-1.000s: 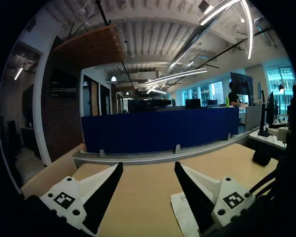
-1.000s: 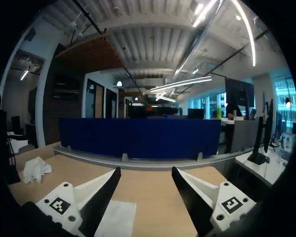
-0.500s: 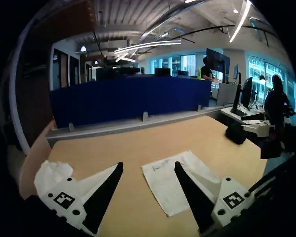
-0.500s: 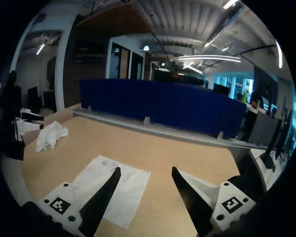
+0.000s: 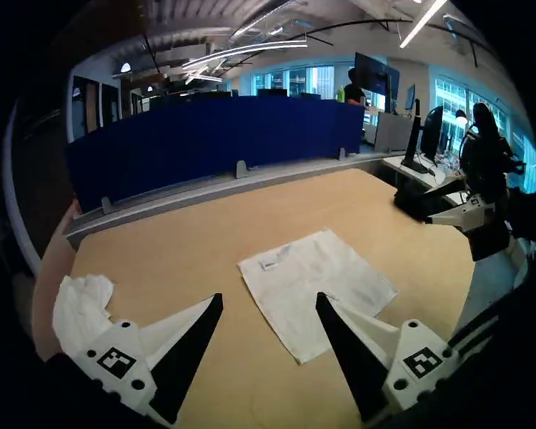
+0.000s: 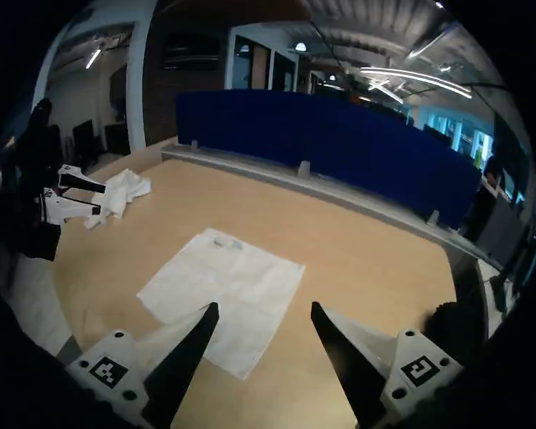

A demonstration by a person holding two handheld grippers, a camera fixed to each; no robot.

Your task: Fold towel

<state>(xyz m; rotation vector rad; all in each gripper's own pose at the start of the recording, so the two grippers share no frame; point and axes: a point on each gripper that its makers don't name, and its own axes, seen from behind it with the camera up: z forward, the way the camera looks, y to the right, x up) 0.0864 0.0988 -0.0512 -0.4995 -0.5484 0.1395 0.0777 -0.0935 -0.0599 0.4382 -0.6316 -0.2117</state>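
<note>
The towel (image 5: 314,282) lies spread flat near the middle of the wooden table (image 5: 196,229), all four edges free with bare wood around them; a crumpled cloth (image 5: 82,307) sits well apart by the table's left edge, and a blue partition (image 5: 211,139) closes the far side. The left gripper (image 5: 268,296) and the right gripper (image 6: 263,306) hover over the near edge of the towel, both with fingers spread wide and grasping nothing. A small label (image 6: 221,243) sits at the towel's far edge, too small to read, and the gripper fingers carry square black-and-white markers.
</note>
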